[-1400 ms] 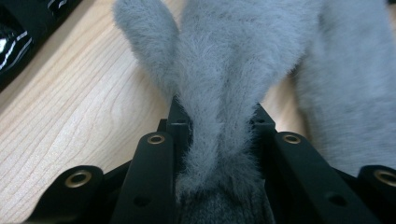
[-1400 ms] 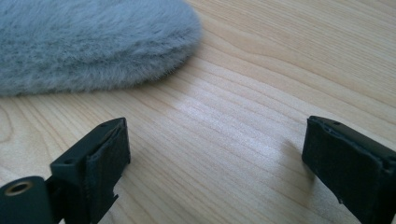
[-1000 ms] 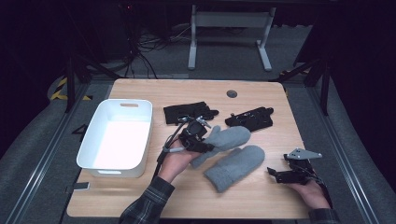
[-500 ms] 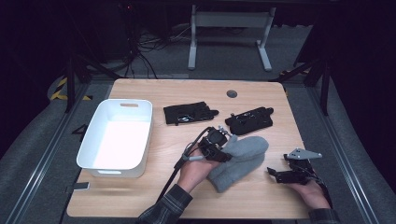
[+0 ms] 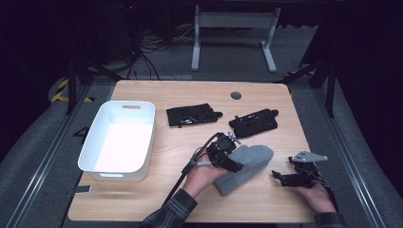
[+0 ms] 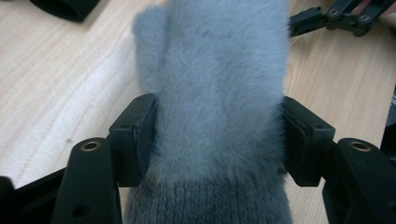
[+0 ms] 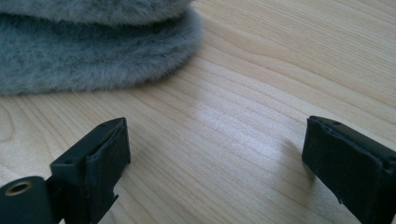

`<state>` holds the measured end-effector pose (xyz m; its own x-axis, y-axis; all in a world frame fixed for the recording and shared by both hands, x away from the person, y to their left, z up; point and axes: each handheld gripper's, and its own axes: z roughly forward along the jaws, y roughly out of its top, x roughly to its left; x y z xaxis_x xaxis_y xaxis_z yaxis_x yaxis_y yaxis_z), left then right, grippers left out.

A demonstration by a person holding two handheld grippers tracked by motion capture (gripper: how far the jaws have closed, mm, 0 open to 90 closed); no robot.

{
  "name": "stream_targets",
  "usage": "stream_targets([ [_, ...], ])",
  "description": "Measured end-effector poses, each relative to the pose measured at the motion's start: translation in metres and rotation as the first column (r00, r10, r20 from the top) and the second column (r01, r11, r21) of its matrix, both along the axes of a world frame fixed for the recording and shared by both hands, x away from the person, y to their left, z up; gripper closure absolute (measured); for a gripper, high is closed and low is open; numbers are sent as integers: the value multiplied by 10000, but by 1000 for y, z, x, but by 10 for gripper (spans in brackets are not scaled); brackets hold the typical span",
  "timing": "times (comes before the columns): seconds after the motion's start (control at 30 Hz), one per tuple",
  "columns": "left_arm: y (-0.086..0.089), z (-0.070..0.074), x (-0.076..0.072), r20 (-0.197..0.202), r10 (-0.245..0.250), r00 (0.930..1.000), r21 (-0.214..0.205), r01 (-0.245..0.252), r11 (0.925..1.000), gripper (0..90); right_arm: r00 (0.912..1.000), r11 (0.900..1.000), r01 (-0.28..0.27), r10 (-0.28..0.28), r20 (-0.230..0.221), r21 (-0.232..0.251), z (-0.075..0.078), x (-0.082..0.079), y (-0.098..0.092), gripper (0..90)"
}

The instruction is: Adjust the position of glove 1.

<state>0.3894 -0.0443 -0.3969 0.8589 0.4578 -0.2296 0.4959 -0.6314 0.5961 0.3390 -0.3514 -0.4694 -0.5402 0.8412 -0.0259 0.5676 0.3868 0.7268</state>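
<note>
The left gripper, its jaws just opening, straddled the 2 stacked grey mittens mid-table without squeezing. The right gripper rested released beside them.

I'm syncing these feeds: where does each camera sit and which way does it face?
High view: above the person's side, facing forward and down on the table; forearms, both tongs.
Left gripper view: on the left tongs, looking along them over the grey mittens.
Right gripper view: on the right tongs, facing bare wood.
Shared: all see the mittens.
</note>
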Motion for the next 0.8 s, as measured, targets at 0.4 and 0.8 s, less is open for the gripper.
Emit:
stream_targets([
  [0.4,46,20,19,848,356,9958,27,-360,9993,751,10000,10000,-23,23,-9,1,0,0,0,78],
  [0.8,70,-43,25,-603,377,9975,844,-325,9959,899,10000,10000,-22,22,-6,1,0,0,0,78],
])
